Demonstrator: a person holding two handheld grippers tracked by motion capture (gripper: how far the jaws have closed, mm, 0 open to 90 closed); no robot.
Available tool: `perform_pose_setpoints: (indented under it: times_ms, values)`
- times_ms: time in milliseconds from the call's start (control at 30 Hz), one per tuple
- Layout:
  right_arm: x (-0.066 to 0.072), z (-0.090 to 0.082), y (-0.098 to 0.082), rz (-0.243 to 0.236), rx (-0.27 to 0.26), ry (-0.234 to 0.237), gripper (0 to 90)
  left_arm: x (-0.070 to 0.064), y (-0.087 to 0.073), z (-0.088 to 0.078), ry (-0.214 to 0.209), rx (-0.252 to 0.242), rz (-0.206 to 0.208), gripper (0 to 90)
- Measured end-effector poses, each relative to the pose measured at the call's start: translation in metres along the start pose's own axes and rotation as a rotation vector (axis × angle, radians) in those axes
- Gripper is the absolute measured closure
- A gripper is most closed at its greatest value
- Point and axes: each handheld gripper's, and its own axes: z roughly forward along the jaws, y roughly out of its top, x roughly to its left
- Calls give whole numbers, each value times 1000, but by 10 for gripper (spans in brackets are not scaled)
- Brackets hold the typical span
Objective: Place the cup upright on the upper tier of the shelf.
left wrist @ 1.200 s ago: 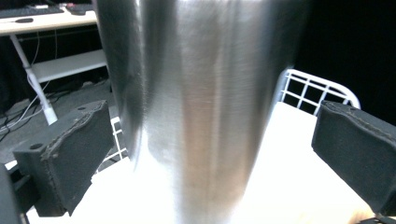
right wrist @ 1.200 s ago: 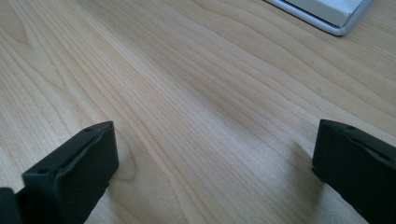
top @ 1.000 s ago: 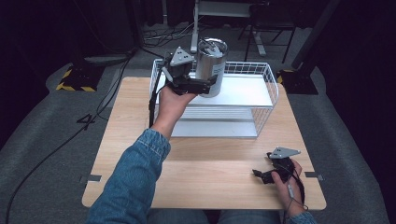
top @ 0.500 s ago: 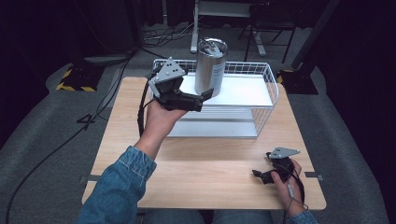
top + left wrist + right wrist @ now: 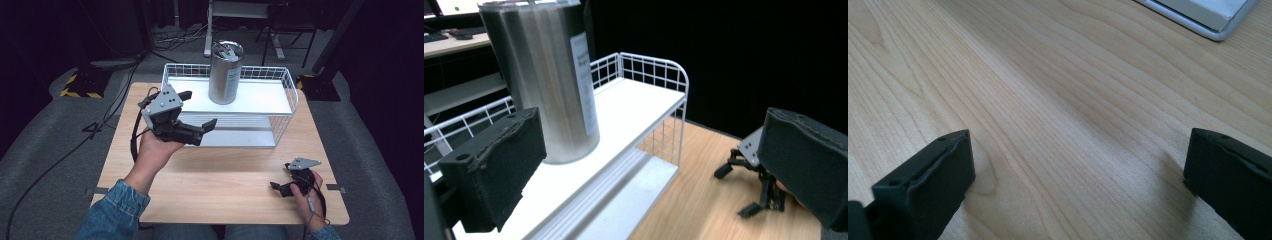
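A steel tumbler with a lid stands upright on the top shelf of a white wire rack. My left gripper hangs open in front of the rack's left end, apart from the tumbler, with nothing between its jaws. In the left gripper view the tumbler is close ahead on the left, beyond the wide-open left gripper. My right gripper rests open on the wooden table near its front right corner. In its own view the right gripper spans bare wood.
The rack's lower shelf sits on the table's far half. The rack's base corner shows far ahead of the right jaws. The right gripper appears past the rack's end. Cables lie on the floor at left.
The left gripper, which was around the tumbler on the shelf, has let go and drawn back toward the near left. The tumbler stays standing. The right gripper has not moved.
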Motion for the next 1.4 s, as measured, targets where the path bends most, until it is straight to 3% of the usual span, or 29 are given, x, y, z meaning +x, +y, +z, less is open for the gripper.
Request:
perform_pose_setpoints:
  times_ms: [367,600,767,1067,1400]
  values:
    - [0,0,0,-1,-3,-1,6,-3,-32,-19,-14,42,10,0]
    - [0,0,0,-2,-3,-2,6,5,-59,-26,-28,77,-25,0]
    - [0,0,0,-1,-3,-1,6,5,-79,-28,-13,105,-28,0]
    - [0,0,0,-2,-3,-2,6,5,-120,-28,7,142,-75,0]
    - [0,0,0,-2,-4,-1,6,6,-162,-23,55,191,-79,4]
